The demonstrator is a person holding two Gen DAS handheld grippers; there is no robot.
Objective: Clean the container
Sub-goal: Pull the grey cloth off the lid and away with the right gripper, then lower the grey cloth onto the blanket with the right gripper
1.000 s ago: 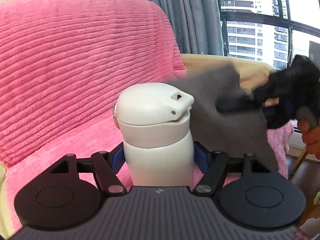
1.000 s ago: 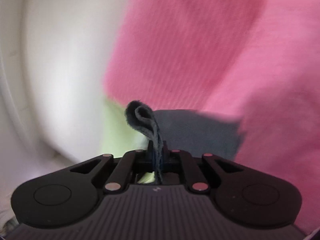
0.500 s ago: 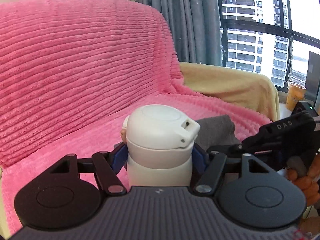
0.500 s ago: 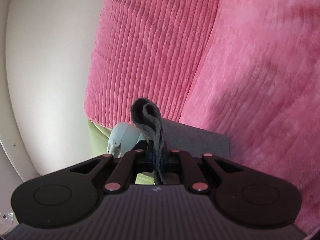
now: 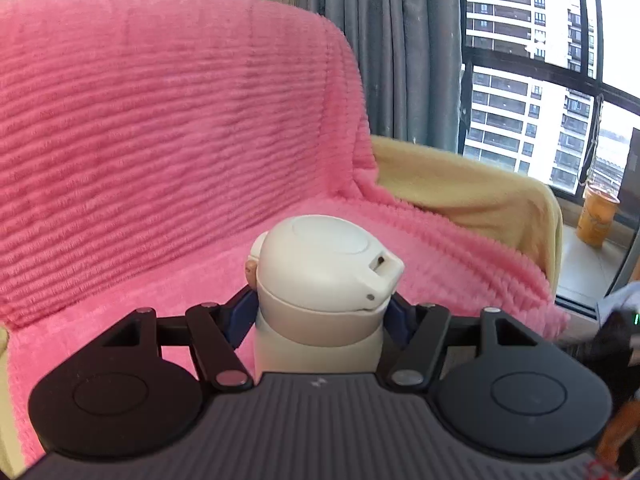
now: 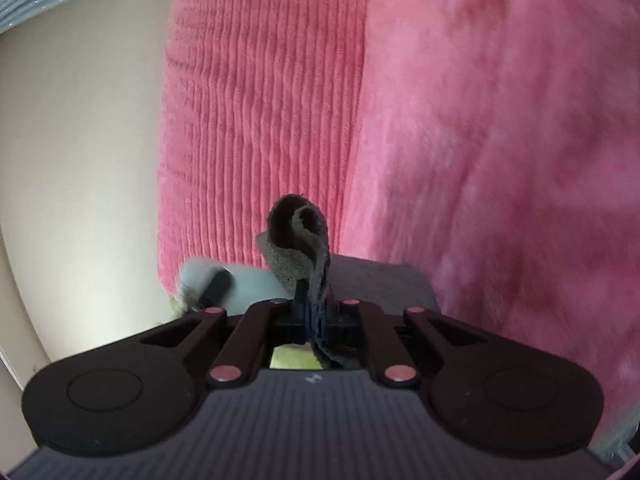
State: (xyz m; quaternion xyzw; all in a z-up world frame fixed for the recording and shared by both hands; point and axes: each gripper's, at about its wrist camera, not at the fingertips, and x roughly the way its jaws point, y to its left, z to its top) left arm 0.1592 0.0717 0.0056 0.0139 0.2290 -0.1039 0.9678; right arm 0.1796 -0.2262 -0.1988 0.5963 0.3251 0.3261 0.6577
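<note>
Left hand-held gripper (image 5: 320, 316) grasps white container (image 5: 320, 292); right (image 6: 316, 316) pinches, seemingly, grey cloth (image 6: 300, 240).

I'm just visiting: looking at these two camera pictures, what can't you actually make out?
- Left wrist view: the white bottle is hidden below its neck by the left gripper.
- Same view: the right gripper is blurred and cut off by the edge.
- Right wrist view: the grey cloth hangs behind that gripper's body; a pale object is too blurred to name.

White container (image 5: 320, 280); grey cloth (image 6: 300, 240); pink ribbed blanket (image 5: 160, 140); grey-blue curtain (image 5: 392, 40); yellow cover (image 5: 480, 192); orange cup (image 5: 598, 216); black grippers, blue pads (image 5: 240, 314).
</note>
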